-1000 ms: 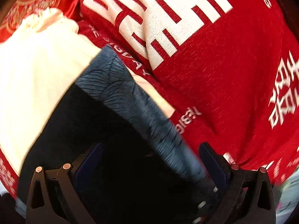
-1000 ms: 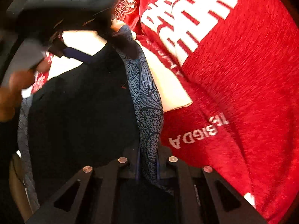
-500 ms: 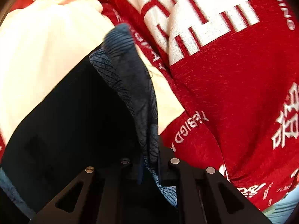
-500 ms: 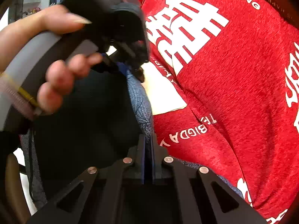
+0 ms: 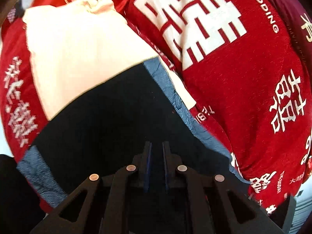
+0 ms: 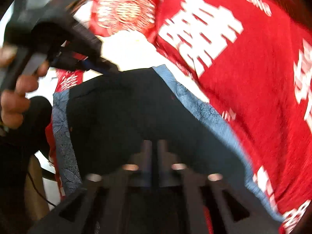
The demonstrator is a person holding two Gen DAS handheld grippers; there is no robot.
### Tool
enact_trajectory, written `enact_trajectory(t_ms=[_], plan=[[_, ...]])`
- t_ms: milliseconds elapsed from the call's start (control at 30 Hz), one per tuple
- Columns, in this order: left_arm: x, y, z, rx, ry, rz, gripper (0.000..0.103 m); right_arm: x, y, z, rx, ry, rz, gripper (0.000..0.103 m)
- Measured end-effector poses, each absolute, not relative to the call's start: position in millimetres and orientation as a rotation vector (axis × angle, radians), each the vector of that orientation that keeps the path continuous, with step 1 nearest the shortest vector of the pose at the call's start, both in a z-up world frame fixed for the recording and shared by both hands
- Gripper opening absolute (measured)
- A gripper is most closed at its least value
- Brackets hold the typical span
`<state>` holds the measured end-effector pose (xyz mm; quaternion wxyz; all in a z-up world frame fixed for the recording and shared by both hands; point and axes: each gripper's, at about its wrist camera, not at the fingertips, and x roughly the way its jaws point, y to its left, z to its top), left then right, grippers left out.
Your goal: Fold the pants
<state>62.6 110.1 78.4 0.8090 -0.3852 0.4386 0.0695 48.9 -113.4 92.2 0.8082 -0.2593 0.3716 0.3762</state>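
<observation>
We see the dark pants [image 5: 117, 117] lying flat on a red blanket [image 5: 253, 78] beside cream cloth [image 5: 78, 48]. Left gripper [image 5: 156, 148] fingers nearly together, empty; right gripper [image 6: 155, 146] slightly parted, just opening, empty.

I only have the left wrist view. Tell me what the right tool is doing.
Observer: The right tool hangs over the dark pants. Its jaws have just been opening, and nothing is between them.
Operator: Now report what that view shows of my left side.
Observer: A hand is wrapped round the handle of the left tool, left of the pants. The picture is blurred there.
</observation>
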Motion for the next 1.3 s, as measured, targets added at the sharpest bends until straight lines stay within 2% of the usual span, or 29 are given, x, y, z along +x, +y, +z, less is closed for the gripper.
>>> enact_trajectory(t_ms=[33, 67, 133, 167, 200, 233, 267, 333, 433, 567, 600, 667, 700, 733, 933, 1033, 1233, 1300], plan=[[65.5, 108.2, 79.0, -0.83, 0.945, 0.118, 0.012, 61.7, -118.2, 90.9, -0.533, 0.829, 0.79, 0.099], [67.4, 107.1, 80.7, -0.834, 0.953, 0.083, 0.012, 74.4, -124.9, 93.1, -0.509, 0.823, 0.773, 0.103], [74.6, 102.0, 85.1, -0.812, 0.967, 0.05, 0.013, 112.5, -136.8, 99.6, -0.459, 0.827, 0.781, 0.103], [78.3, 99.8, 86.5, -0.79, 0.972, 0.047, 0.017, 132.8, -139.2, 100.5, -0.433, 0.863, 0.803, 0.103], [82.5, 98.1, 86.5, -0.764, 0.984, 0.053, 0.028, 158.1, -139.9, 97.6, -0.399, 0.924, 0.855, 0.103], [85.0, 97.8, 85.3, -0.752, 0.999, 0.065, 0.076, 186.3, -137.8, 89.2, -0.374, 1.002, 0.902, 0.103], [85.3, 100.3, 83.4, -0.755, 0.996, 0.103, 0.103, 207.7, -135.0, 79.7, -0.371, 1.062, 0.919, 0.103], [77.0, 106.2, 86.8, -0.757, 0.897, 0.195, 0.103, 249.3, -125.2, 55.0, -0.402, 1.167, 0.921, 0.103], [87.7, 107.7, 84.4, -0.691, 0.94, 0.17, 0.103, 300.5, -107.5, 15.7, -0.396, 1.311, 0.99, 0.103], [105.3, 110.8, 78.0, -0.654, 0.963, 0.154, 0.103, 324.6, -88.2, -32.9, -0.268, 1.552, 1.13, 0.103], [110.1, 110.8, 76.2, -0.641, 0.967, 0.156, 0.103, 322.8, -83.7, -35.1, -0.236, 1.561, 1.184, 0.102], [114.5, 110.8, 73.7, -0.643, 0.978, 0.154, 0.103, 309.8, -73.1, -30.8, -0.2, 1.558, 1.307, 0.068], [118.6, 111.8, 72.2, -0.662, 0.986, 0.142, 0.103, 301.3, -69.0, -25.8, -0.252, 1.525, 1.302, 0.028], [118.5, 112.5, 72.4, -0.673, 0.985, 0.136, 0.103, 289.8, -67.7, -17.7, -0.324, 1.471, 1.289, 0.017], [123.6, 104.6, 100.3, -0.772, 0.901, 0.096, 0.103, 185.3, -76.2, 58.4, -0.65, 1.03, 1.097, 0.015], [126.7, 96.3, 113.6, -0.784, 0.885, 0.124, 0.103, 130.8, -75.4, 77.9, -0.746, 0.869, 0.969, 0.015], [143.4, 88.8, 113.9, -0.699, 1.0, 0.324, 0.103, 62.0, -84.8, 88.3, -0.792, 0.717, 0.813, 0.014], [140.1, 94.3, 105.1, -0.78, 1.009, 0.31, 0.103, 61.2, -88.2, 91.7, -0.768, 0.707, 0.799, 0.014]])
